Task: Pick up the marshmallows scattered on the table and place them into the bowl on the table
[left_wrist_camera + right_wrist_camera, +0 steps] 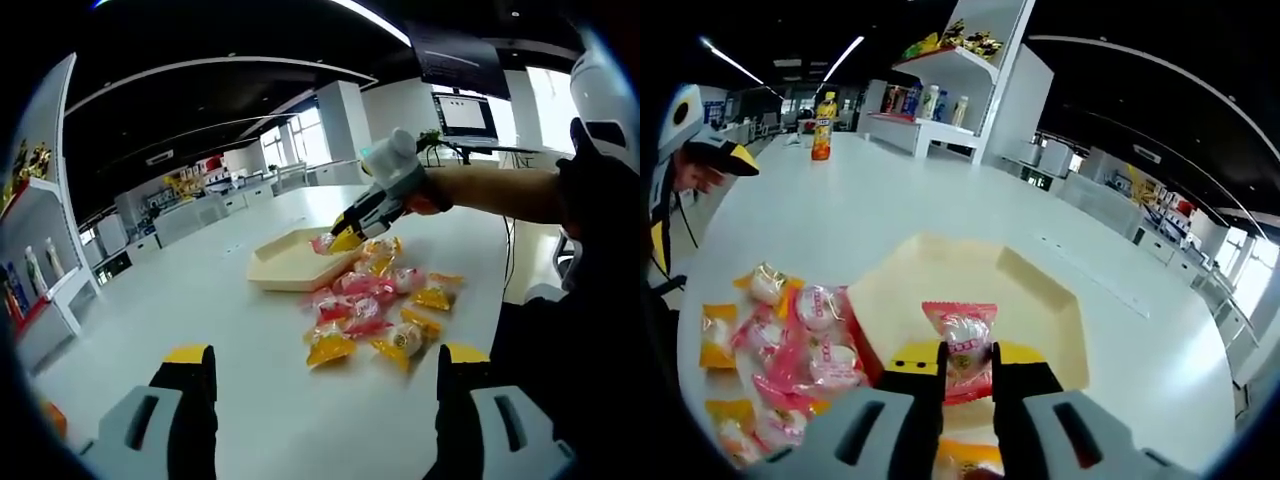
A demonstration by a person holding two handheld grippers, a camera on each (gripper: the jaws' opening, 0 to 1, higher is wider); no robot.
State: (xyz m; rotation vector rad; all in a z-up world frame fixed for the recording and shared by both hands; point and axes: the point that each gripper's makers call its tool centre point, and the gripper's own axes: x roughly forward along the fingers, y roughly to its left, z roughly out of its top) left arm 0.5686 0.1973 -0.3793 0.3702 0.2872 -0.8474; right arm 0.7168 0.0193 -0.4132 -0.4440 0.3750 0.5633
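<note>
Big open showroom-type space with shelves of bottles in the back, and everything sits on a long white table [230, 300]. In the left gripper view, the left gripper [325, 375] is spread wide with nothing between its jaws, and the pile of marshmallows [375, 310] lies up around 12 to 1 o'clock from it, just beside the bowl [285, 265]. The right gripper [967, 375] is clamped on one pink-wrapped marshmallow [962, 345], wrapper standing long-axis upright. It's already hanging over the near edge of the cream bowl [1040, 310], which opens toward 12 o'clock. So I'd say the right side just needs to let go, being the nearer one.
</note>
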